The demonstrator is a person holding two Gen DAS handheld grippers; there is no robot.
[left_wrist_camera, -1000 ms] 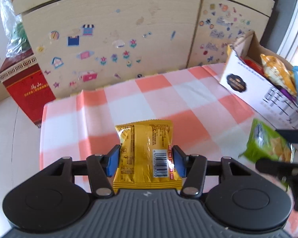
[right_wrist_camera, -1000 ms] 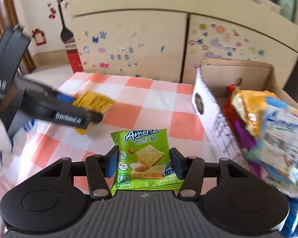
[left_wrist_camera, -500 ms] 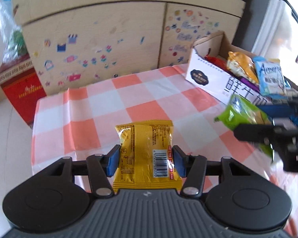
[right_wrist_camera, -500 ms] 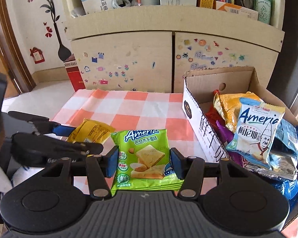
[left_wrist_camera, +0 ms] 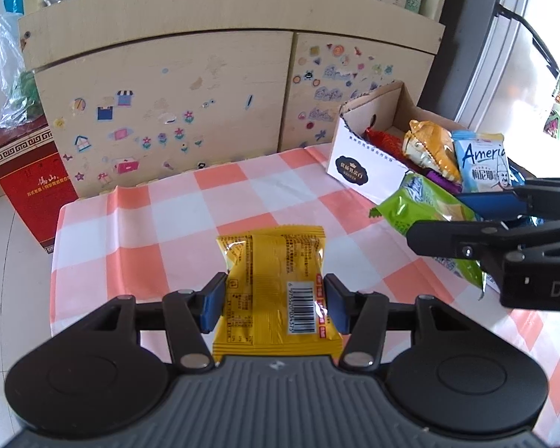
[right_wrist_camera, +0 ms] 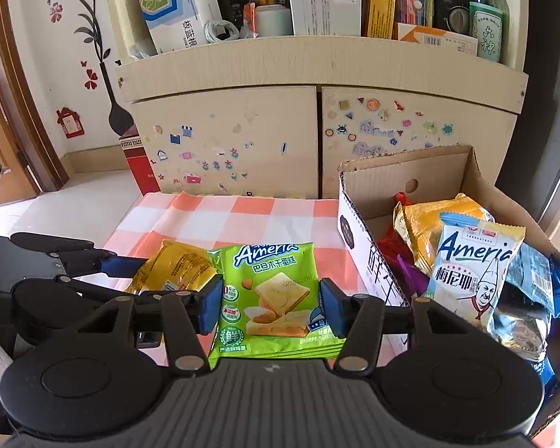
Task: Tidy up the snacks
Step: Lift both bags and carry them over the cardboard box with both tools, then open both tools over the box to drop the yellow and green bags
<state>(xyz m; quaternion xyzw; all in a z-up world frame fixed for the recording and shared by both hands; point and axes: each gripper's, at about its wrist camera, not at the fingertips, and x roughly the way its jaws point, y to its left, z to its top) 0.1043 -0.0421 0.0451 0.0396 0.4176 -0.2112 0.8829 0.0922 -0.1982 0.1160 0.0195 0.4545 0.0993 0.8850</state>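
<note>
My left gripper (left_wrist_camera: 272, 304) is shut on a yellow snack packet (left_wrist_camera: 276, 283), barcode side up, held above the checked tablecloth (left_wrist_camera: 190, 220). My right gripper (right_wrist_camera: 270, 308) is shut on a green Ameria cake packet (right_wrist_camera: 276, 298). In the left wrist view that green packet (left_wrist_camera: 425, 216) and the right gripper's fingers (left_wrist_camera: 466, 239) hang at the right, close to the cardboard box (left_wrist_camera: 358, 171). The box (right_wrist_camera: 358, 239) stands at the right of the table and holds several snack packets, a pale blue Ameria one (right_wrist_camera: 474, 265) on top. The yellow packet (right_wrist_camera: 171, 268) shows left of the green one.
A sticker-covered cabinet (left_wrist_camera: 190, 100) stands behind the table, its shelf (right_wrist_camera: 317, 3) crowded with boxes and bottles. A red carton (left_wrist_camera: 30, 183) sits on the floor at the left. A window (left_wrist_camera: 534, 56) lies beyond the box.
Both grippers rose with their packets, and both views tilted up. The left view swung right, bringing the box and the right gripper further into it.
</note>
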